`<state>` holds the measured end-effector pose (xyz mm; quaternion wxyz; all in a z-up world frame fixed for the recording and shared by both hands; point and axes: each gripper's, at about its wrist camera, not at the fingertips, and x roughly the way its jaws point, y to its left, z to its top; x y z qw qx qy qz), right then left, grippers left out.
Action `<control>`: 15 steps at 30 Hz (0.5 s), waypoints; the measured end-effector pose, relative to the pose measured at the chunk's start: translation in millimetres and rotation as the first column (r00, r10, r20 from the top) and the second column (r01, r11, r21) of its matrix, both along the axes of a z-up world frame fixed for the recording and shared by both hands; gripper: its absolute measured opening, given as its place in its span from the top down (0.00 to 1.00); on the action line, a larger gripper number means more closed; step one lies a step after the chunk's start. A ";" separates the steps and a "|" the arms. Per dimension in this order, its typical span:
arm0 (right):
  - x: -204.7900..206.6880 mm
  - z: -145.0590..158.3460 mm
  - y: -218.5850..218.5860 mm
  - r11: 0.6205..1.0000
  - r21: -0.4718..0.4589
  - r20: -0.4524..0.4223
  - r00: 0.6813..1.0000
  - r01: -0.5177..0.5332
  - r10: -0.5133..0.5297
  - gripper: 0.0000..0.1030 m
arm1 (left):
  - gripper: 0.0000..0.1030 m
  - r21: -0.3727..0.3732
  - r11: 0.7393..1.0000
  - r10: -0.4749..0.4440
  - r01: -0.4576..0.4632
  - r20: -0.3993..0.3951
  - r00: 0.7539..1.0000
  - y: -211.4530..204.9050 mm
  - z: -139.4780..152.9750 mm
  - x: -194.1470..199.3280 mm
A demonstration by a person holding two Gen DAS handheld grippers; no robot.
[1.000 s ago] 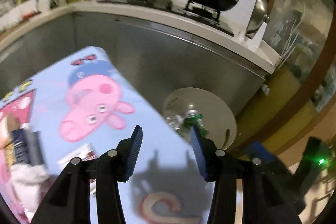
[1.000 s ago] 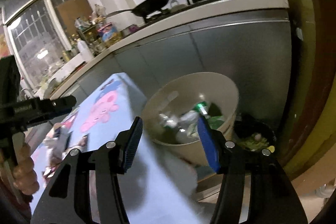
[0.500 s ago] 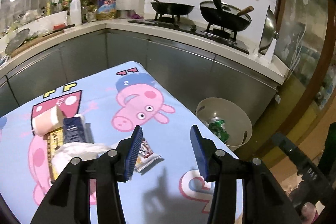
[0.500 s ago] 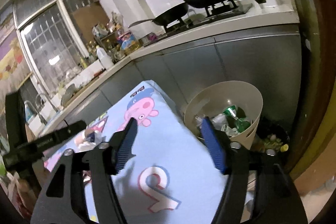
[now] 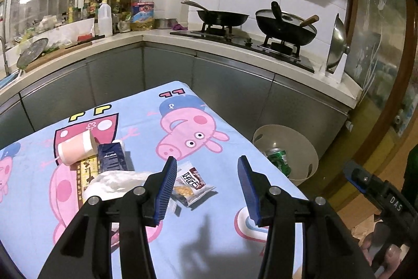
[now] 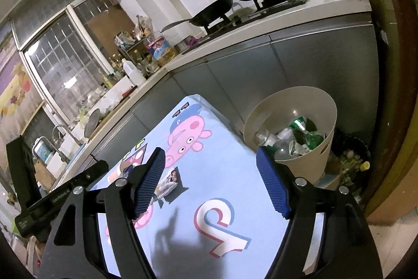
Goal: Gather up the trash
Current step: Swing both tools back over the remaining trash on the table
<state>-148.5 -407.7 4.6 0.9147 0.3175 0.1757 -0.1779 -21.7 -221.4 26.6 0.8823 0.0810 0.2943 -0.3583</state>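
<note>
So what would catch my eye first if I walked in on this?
Probably the blue cartoon-pig tablecloth, with trash clustered at its left: a cup, wrappers, a crumpled white bag. Then the beige bin beside the table's right edge, holding bottles and green cans, and two black woks on the stove behind.

tablecloth [image 5: 224, 148]: light blue (pink pig print) | bin [image 5: 308, 148]: beige

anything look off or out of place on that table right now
Yes. Litter sits on the cartoon tablecloth at its left side: a pink cup tipped on its side, a dark blue carton, crumpled white plastic and an opened snack packet. The beige bin beside the table already holds cans and bottles.
</note>
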 end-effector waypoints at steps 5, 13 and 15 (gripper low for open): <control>0.4 -0.7 -1.1 1.000 0.014 0.001 1.000 0.000 0.000 0.31 | 0.52 0.002 1.000 0.005 -0.005 0.000 1.000 1.8 -0.5 0.2; -0.9 -0.2 -4.6 1.000 0.021 0.003 1.000 0.004 -0.004 0.31 | 0.51 0.010 1.000 0.000 -0.001 0.009 1.000 2.2 -2.2 -0.5; -1.0 -0.1 -4.6 1.000 0.020 0.003 1.000 0.003 -0.003 0.31 | 0.51 0.010 1.000 0.002 -0.002 0.011 1.000 2.3 -1.9 -0.9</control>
